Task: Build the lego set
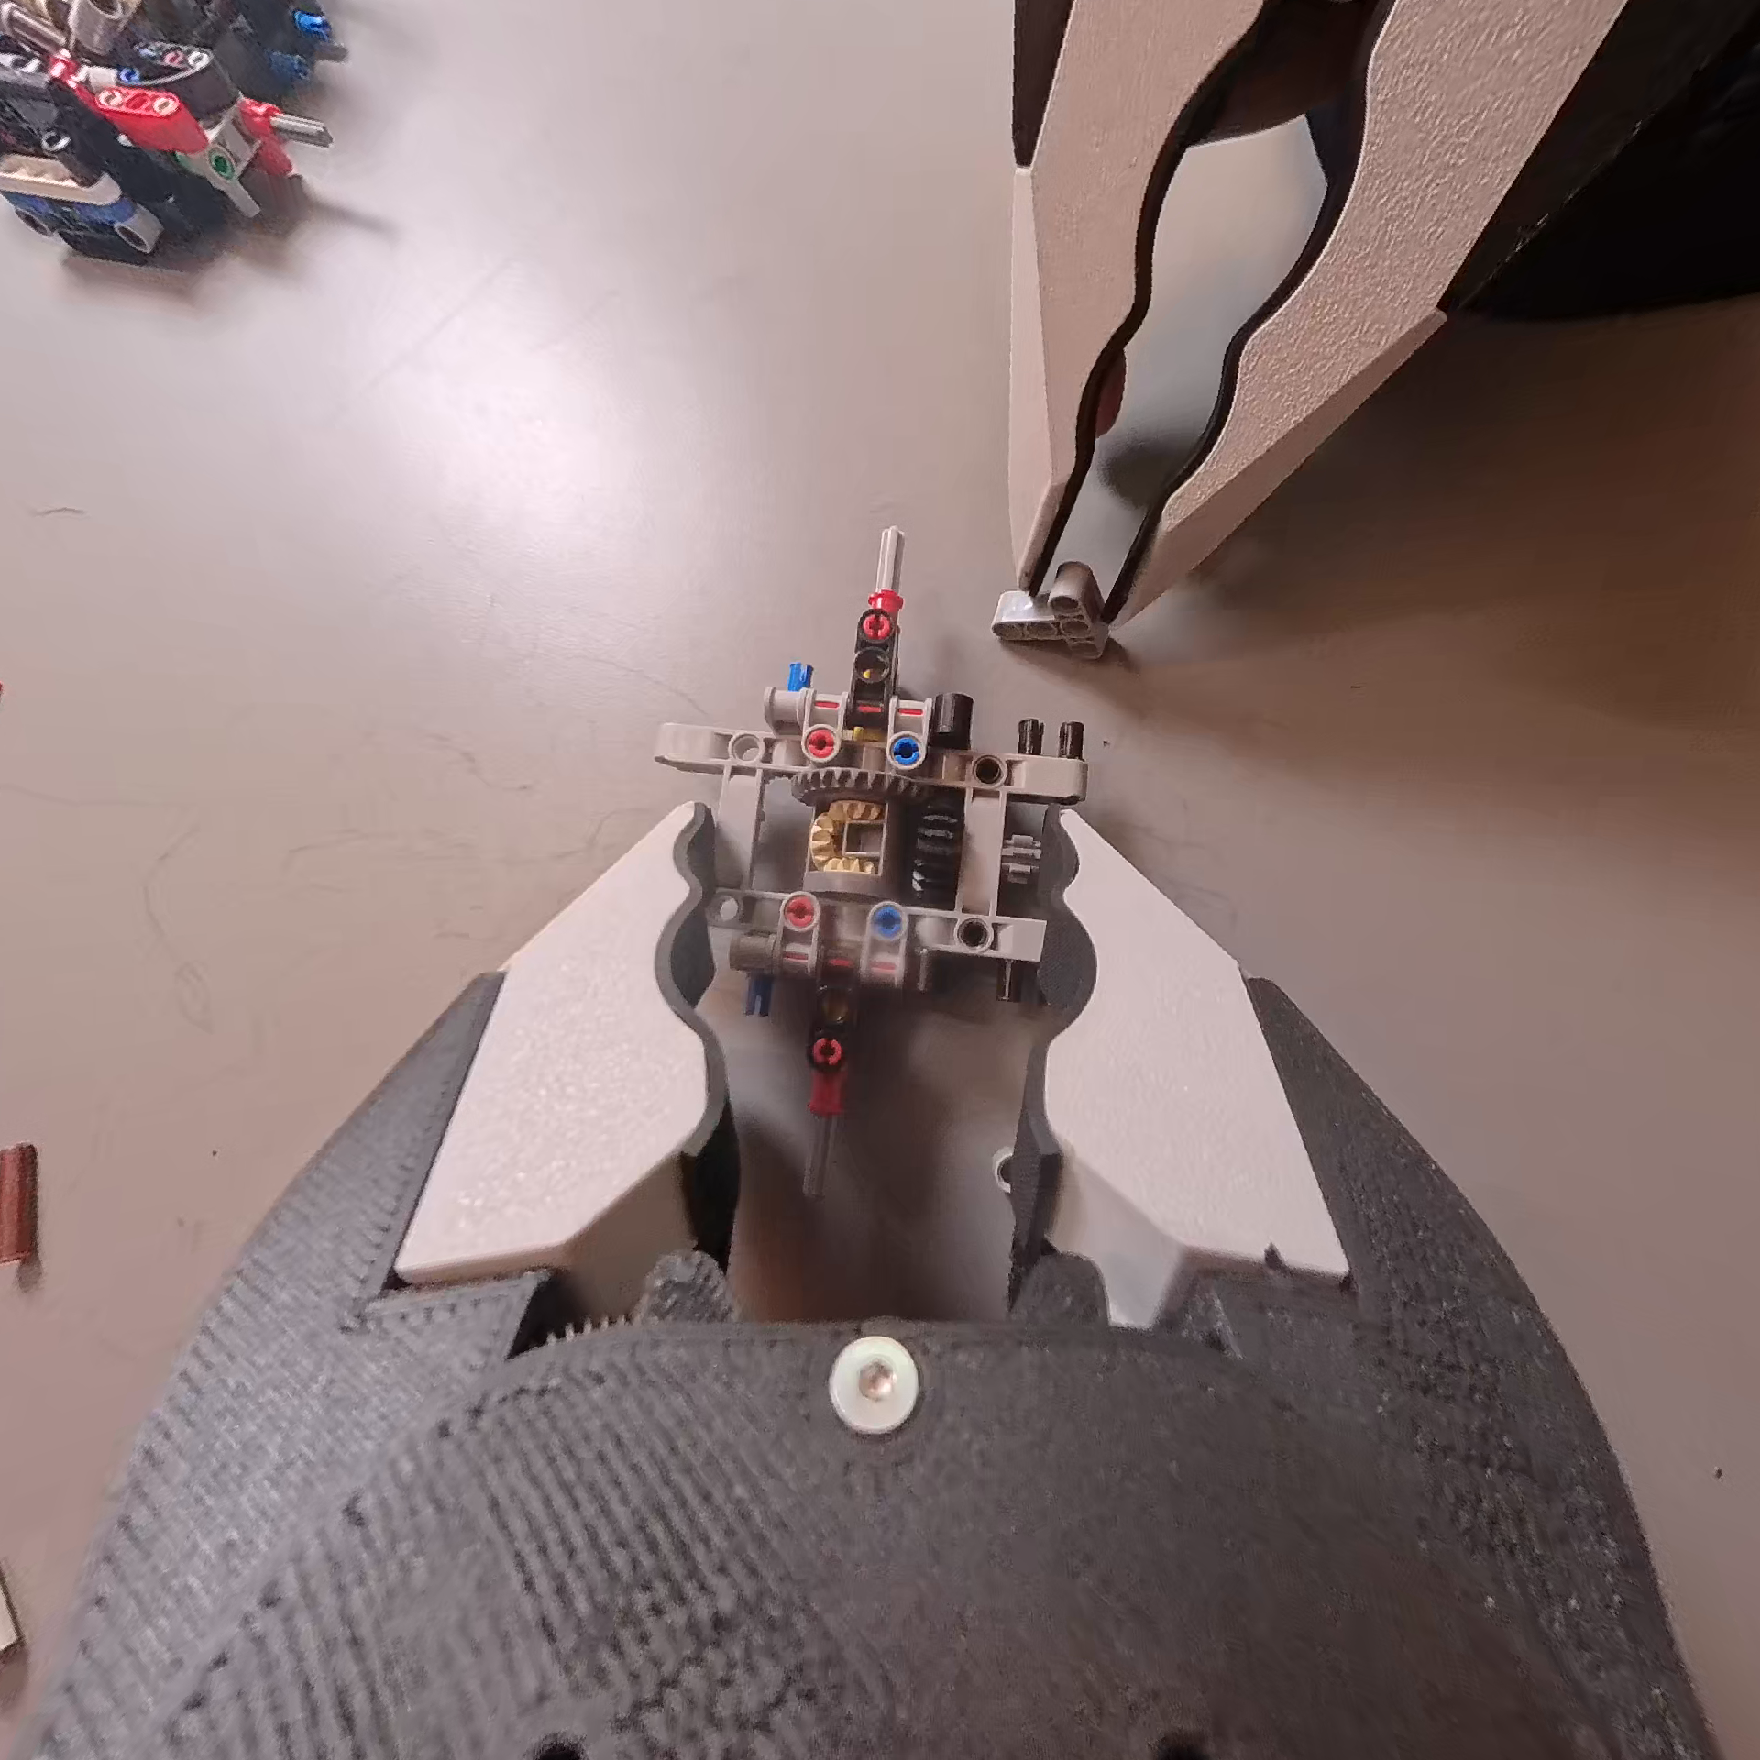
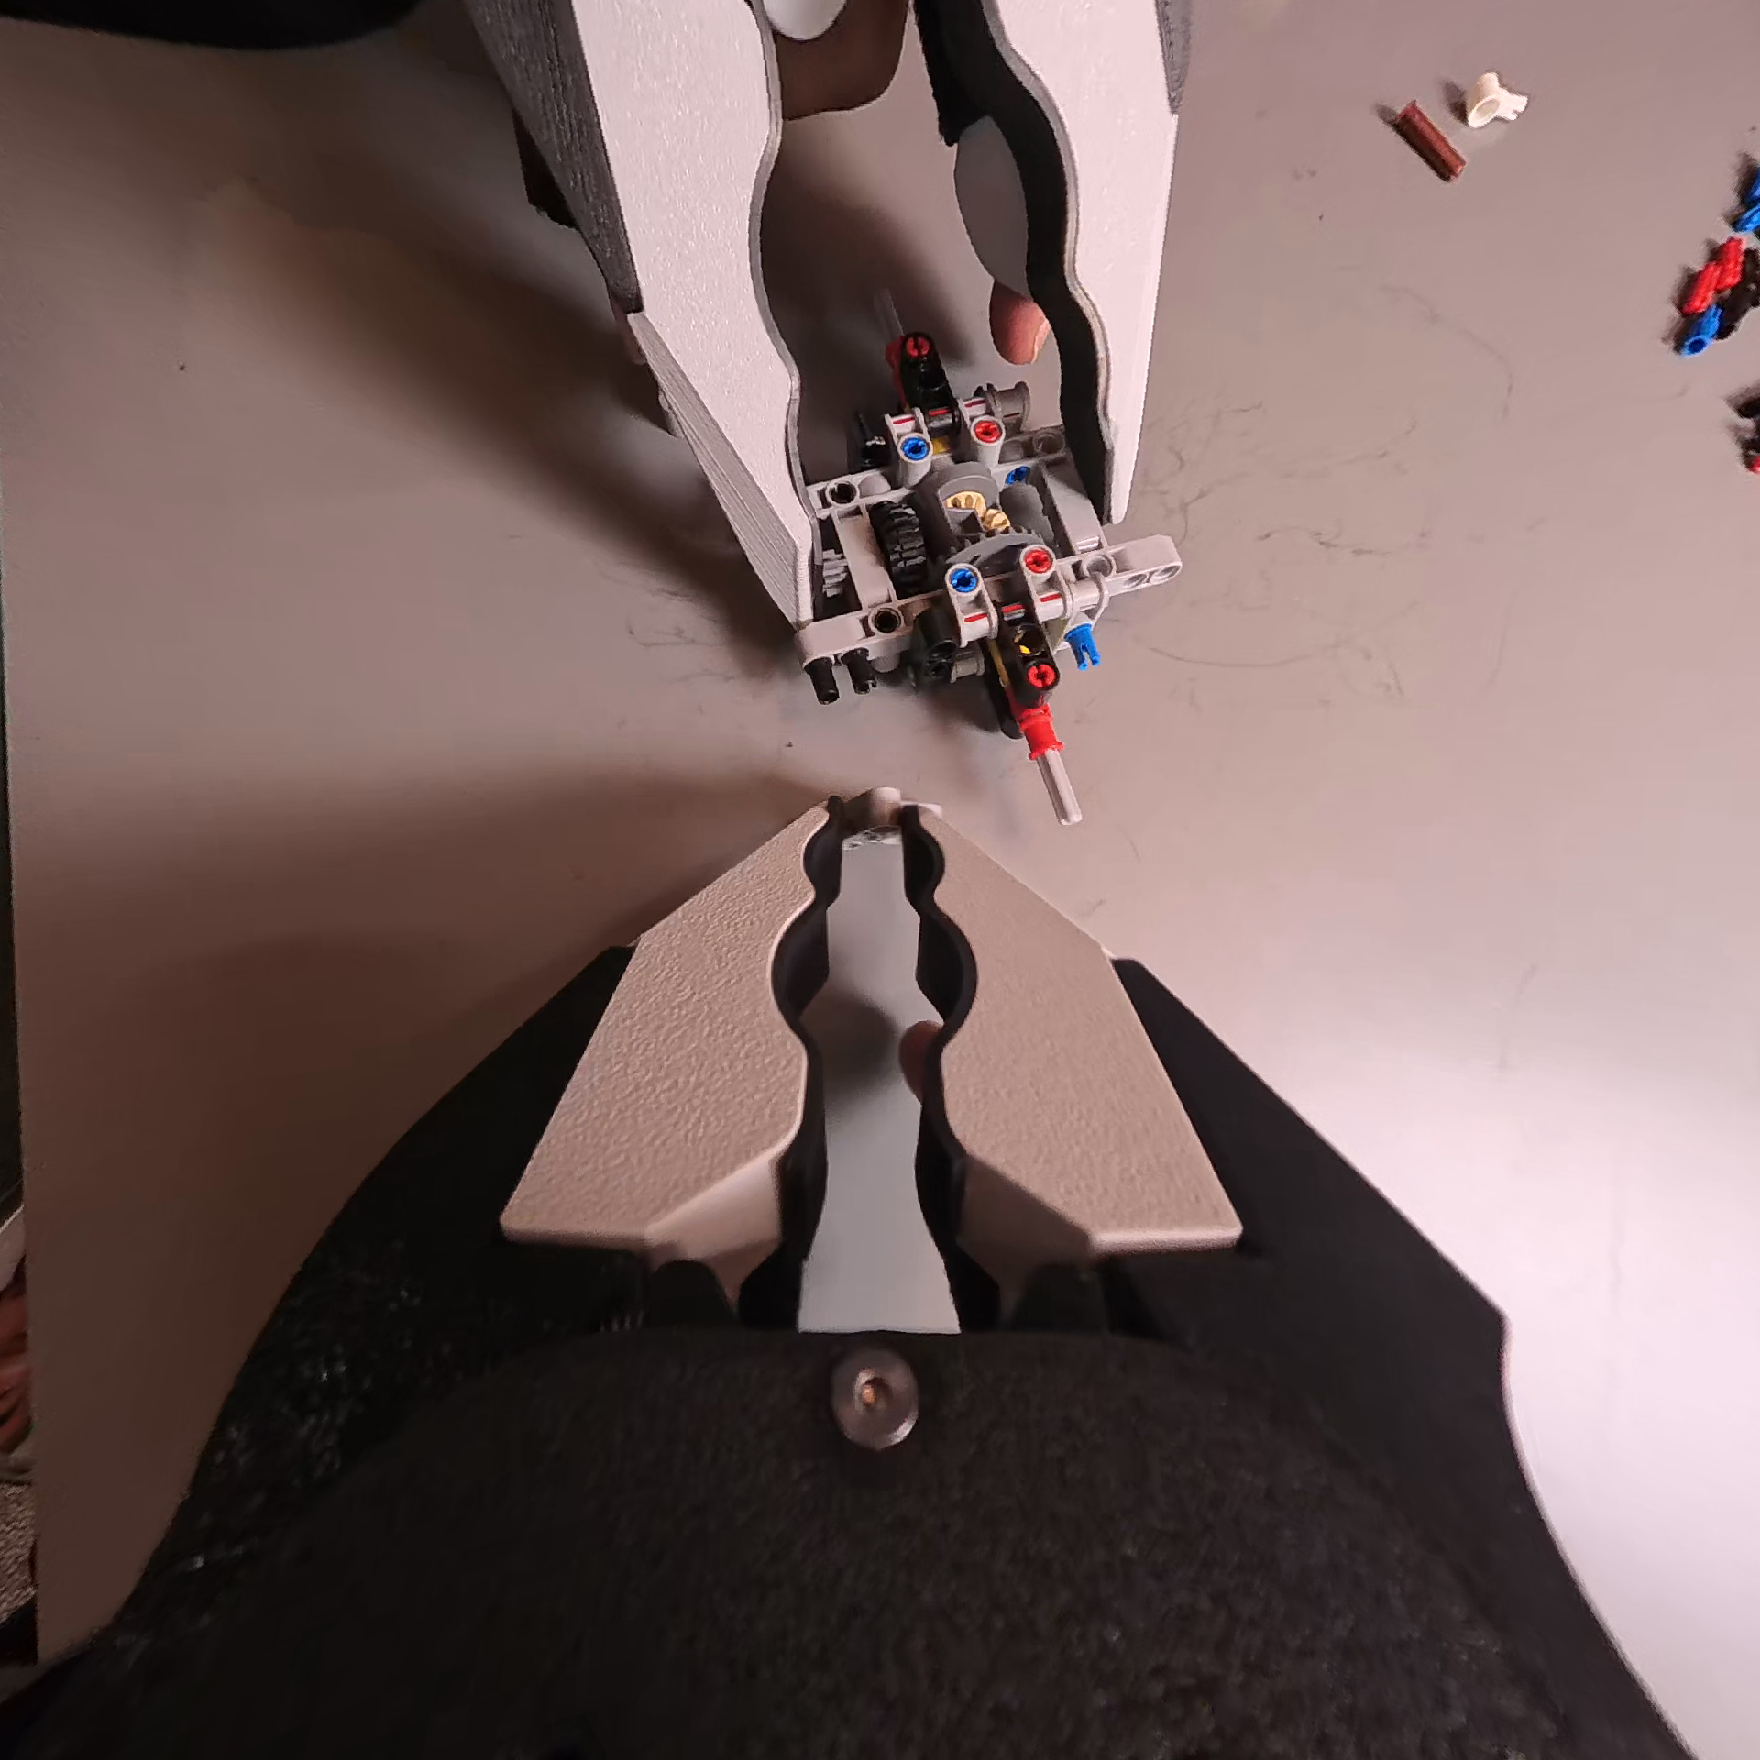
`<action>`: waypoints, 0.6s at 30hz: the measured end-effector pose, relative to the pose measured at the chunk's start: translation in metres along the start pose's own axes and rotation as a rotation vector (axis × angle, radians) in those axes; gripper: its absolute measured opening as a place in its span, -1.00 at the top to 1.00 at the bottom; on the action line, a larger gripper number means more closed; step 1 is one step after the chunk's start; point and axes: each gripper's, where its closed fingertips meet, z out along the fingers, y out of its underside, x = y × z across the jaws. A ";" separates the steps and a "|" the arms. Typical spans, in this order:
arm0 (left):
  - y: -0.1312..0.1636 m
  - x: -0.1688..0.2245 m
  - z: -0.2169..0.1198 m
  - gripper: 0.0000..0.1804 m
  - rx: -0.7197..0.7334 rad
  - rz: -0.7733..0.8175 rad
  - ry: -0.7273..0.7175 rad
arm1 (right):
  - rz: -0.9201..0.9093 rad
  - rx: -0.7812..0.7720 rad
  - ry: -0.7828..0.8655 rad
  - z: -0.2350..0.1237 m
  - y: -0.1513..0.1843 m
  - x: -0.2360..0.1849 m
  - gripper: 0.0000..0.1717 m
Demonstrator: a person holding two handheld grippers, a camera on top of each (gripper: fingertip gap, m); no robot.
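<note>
My left gripper (image 1: 881, 829) is shut on a grey gear assembly (image 1: 871, 838) that sits on the grey table (image 1: 476, 571). Its pads press the frame's two sides. The assembly has a tan bevel gear, a black worm gear, red and blue pins, and a grey axle sticking out at the far end. In the right wrist view the same gripper (image 2: 952, 543) comes in from the top around the assembly (image 2: 962, 552). My right gripper (image 2: 874, 810) is shut on a small grey angled beam (image 2: 881, 805). In the left wrist view it (image 1: 1076, 595) holds that beam (image 1: 1052, 619) down at the table, just right of the assembly.
A pile of black, red and blue building parts (image 1: 143, 124) lies at the far left. A brown piece (image 2: 1429, 143), a white piece (image 2: 1495, 100) and several red and blue pins (image 2: 1724, 295) lie at the right wrist view's upper right.
</note>
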 end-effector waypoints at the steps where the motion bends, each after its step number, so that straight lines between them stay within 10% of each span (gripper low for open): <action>1: 0.000 0.000 0.000 0.25 0.001 -0.001 0.000 | -0.003 0.007 -0.003 0.001 -0.001 -0.001 0.88; 18: -0.002 0.009 0.000 0.26 0.034 0.049 0.064 | -0.304 0.079 -0.003 0.010 -0.021 -0.013 0.92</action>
